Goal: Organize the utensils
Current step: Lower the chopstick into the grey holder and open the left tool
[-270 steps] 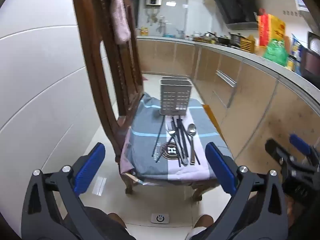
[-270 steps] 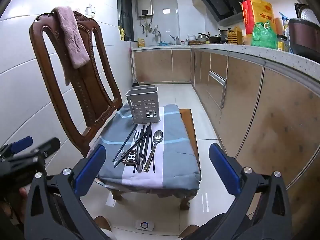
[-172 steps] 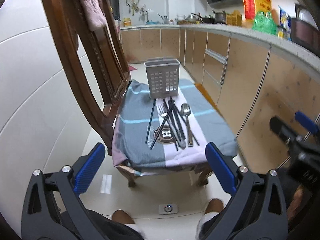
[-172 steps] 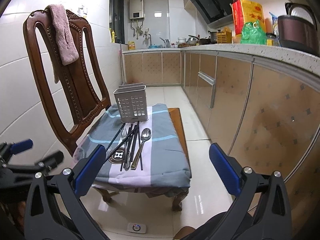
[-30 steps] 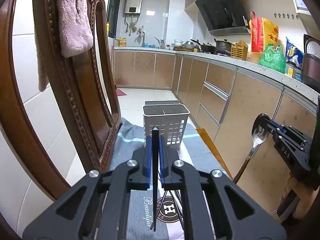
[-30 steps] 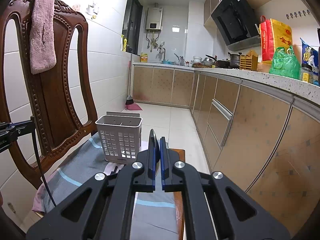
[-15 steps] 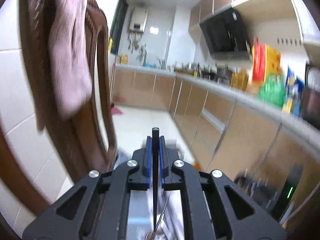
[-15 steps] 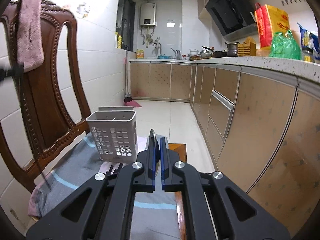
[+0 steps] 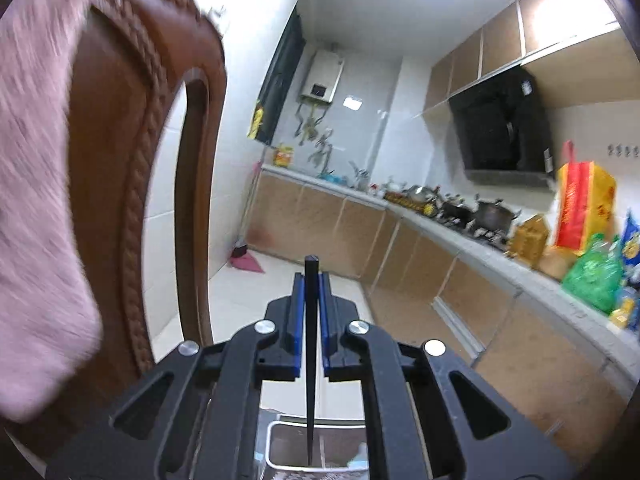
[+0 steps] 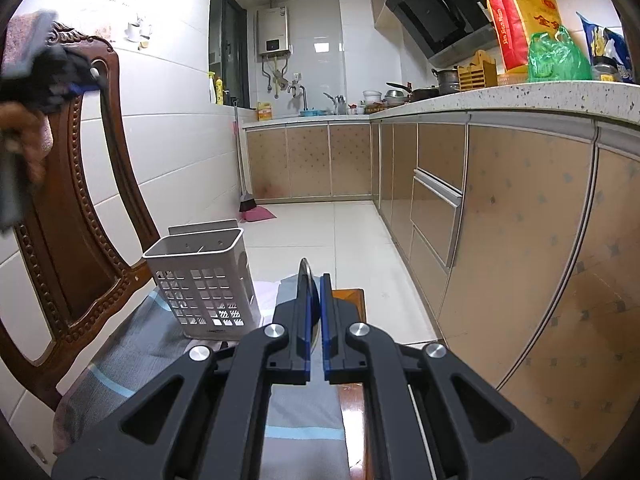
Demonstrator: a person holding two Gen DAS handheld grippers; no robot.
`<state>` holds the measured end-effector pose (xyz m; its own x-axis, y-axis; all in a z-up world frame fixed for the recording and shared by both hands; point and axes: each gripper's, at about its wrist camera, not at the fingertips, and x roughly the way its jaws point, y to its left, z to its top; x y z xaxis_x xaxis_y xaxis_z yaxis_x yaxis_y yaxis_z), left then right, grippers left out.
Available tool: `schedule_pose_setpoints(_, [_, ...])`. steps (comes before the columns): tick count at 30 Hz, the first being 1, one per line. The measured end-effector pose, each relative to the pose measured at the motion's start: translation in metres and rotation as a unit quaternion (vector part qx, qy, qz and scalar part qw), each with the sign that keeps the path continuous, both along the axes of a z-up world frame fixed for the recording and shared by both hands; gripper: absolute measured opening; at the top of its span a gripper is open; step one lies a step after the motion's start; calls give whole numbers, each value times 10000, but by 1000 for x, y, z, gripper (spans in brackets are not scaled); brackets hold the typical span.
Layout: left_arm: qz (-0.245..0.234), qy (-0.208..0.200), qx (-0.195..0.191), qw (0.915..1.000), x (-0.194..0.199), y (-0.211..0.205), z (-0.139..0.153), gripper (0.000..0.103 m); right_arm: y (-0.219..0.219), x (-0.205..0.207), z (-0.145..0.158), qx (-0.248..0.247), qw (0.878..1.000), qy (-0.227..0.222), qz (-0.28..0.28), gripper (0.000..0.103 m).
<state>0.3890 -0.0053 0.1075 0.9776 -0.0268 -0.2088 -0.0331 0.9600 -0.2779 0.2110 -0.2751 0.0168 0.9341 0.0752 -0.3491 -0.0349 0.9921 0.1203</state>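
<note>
Left tongs [image 9: 311, 312] pinch a chopstick [image 9: 310, 360], tip over the basket [image 9: 280, 438] at bottom middle | right tongs [image 10: 314, 312] pinch a spoon [image 10: 306, 280], basket [image 10: 200, 276] at left middle | tip: keep chopstick straight, lower slowly, then let go.

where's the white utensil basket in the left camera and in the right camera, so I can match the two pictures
Left wrist: only the basket's open top shows, at the bottom centre, under the shut left gripper, with the chopstick's tip hanging above the opening.
Right wrist: the whole basket stands left of centre on the cloth-covered chair seat, left of the right gripper.
Shared landmark: the water heater on the far wall.
</note>
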Motion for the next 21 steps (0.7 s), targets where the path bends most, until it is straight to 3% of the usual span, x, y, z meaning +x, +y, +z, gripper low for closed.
schedule_pose_setpoints(8, [119, 445, -232, 9987, 59, -14, -79, 7, -4, 4, -3, 17, 10000, 42, 77, 5])
schedule_pose_setpoints(15, [198, 738, -280, 9967, 59, -22, -140, 7, -2, 7, -4, 63, 9998, 72, 152, 5])
schedule_pose_setpoints(17, [167, 750, -188, 9969, 53, -24, -151, 13, -2, 7, -4, 78, 9998, 75, 176, 5])
schedule_pose_setpoints(18, [115, 762, -102, 9970, 49, -26, -154, 27, -1, 7, -4, 88, 9998, 72, 189, 5])
schedule_pose_setpoints(19, [93, 789, -57, 9968, 42, -27, -157, 56, 0, 6, -3, 94, 9997, 67, 209, 5])
schedule_pose_setpoints(21, [39, 745, -37, 9972, 27, -25, -160, 66, 0, 5, -2, 116, 9997, 58, 223, 5])
